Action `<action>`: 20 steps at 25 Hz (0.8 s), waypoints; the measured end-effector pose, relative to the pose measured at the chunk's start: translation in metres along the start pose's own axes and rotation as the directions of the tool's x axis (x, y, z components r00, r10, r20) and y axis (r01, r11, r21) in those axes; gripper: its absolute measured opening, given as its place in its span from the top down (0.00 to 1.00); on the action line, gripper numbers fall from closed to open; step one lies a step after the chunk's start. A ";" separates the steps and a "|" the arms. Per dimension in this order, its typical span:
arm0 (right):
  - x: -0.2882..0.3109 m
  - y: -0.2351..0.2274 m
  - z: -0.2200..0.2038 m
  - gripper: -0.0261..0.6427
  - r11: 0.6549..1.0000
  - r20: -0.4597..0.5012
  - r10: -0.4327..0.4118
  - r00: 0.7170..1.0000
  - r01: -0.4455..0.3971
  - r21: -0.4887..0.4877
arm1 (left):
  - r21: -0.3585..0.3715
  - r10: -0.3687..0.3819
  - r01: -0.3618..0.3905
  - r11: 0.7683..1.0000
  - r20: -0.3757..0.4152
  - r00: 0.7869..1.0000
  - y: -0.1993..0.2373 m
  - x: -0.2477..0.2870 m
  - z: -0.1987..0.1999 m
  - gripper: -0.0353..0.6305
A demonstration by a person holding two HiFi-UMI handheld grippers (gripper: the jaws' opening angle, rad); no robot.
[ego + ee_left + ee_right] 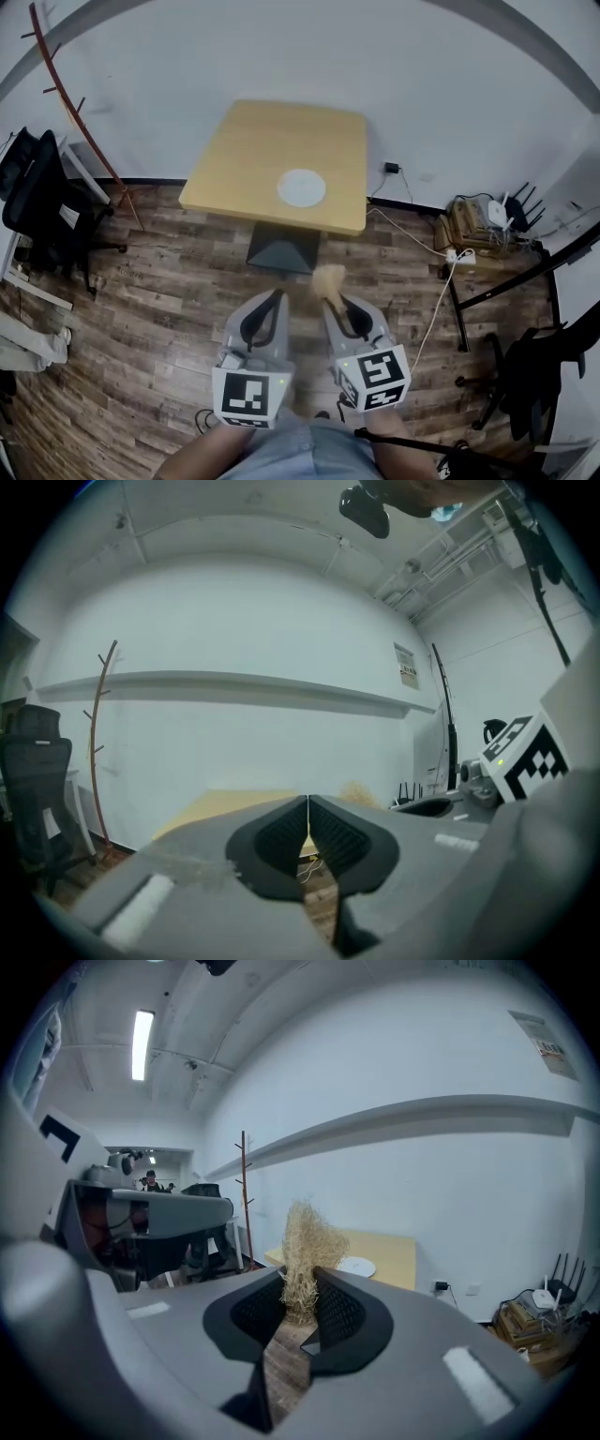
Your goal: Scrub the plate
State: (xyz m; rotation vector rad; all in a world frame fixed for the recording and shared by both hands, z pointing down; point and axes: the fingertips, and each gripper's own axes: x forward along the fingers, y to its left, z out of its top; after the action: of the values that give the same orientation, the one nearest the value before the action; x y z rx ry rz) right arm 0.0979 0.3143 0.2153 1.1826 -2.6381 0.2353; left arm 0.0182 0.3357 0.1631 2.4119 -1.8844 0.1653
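A white plate (302, 187) lies on a square light-wood table (239, 159) ahead of me; the right gripper view shows the plate (355, 1267) small and far off. My right gripper (335, 298) is shut on a tan fibrous scrubber (329, 279), whose tuft (306, 1241) sticks up from between the jaws. My left gripper (275, 298) is shut with nothing in it; its pads (284, 838) meet at a thin seam. Both grippers hang over the wooden floor, well short of the table.
A black office chair (42, 211) and a curved wooden coat stand (80, 117) are at the left. Cables, a power strip and a router (483, 230) sit on the floor at the right by a black frame (525, 277). Another chair (530, 384) stands lower right.
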 end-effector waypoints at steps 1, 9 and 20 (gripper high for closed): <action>0.009 -0.003 0.006 0.85 1.000 0.004 -0.005 1.000 0.005 -0.002 | 0.005 -0.005 0.005 1.000 0.006 1.000 0.007 0.007 0.003 0.91; 0.066 -0.018 0.039 0.85 0.998 0.041 -0.052 0.998 0.053 -0.032 | 0.013 -0.036 0.036 0.999 0.051 0.998 0.056 0.059 0.020 0.91; 0.115 -0.069 0.040 0.85 0.994 -0.008 -0.107 0.994 0.107 -0.010 | -0.005 -0.074 0.073 0.997 -0.029 0.997 0.080 0.132 -0.001 0.91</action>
State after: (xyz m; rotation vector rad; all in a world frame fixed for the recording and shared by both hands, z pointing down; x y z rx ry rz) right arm 0.0692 0.1771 0.2133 1.3124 -2.5557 0.2081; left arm -0.0275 0.1898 0.1813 2.4577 -1.7791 0.1907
